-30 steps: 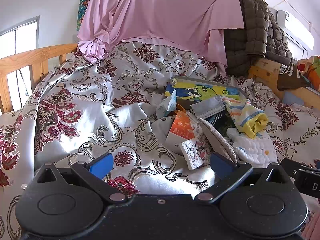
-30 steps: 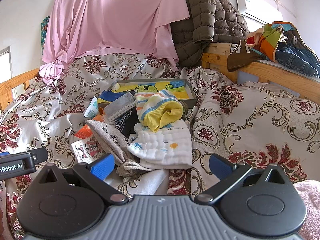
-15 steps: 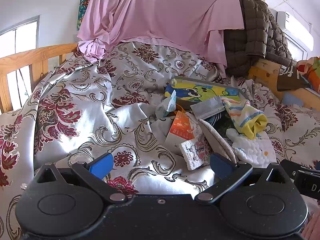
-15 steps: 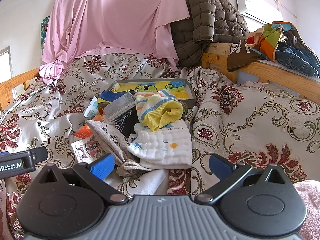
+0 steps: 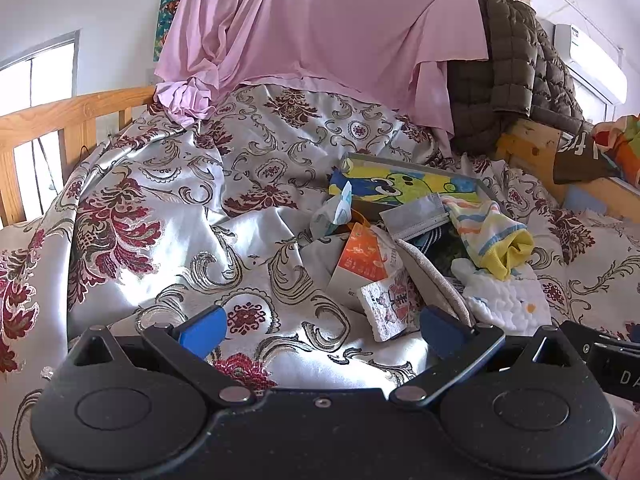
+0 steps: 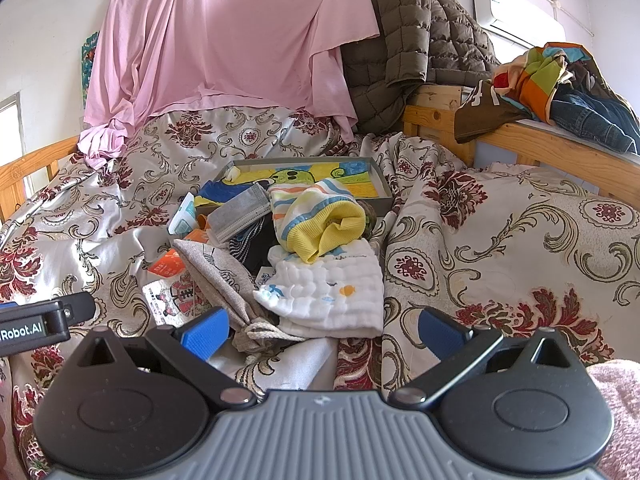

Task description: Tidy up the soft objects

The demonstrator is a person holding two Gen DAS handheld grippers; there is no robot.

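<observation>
A pile of soft items lies on the floral bedspread: a striped yellow-cuffed garment (image 6: 316, 218) (image 5: 492, 236), a white quilted cloth (image 6: 332, 296) (image 5: 504, 300), a beige drawstring bag (image 6: 220, 276), a grey face mask (image 6: 240, 212) and tissue packs (image 5: 360, 260). A grey tray (image 6: 384, 196) with a cartoon picture lies behind them. My left gripper (image 5: 320, 326) is open and empty, low over the bedspread left of the pile. My right gripper (image 6: 324, 328) is open and empty just in front of the white cloth and the bag.
A pink sheet (image 6: 224, 48) and a brown quilted jacket (image 6: 416, 36) hang at the head of the bed. Wooden rails (image 5: 48, 120) (image 6: 552, 148) run along both sides. Clothes (image 6: 560, 92) are heaped on the right rail.
</observation>
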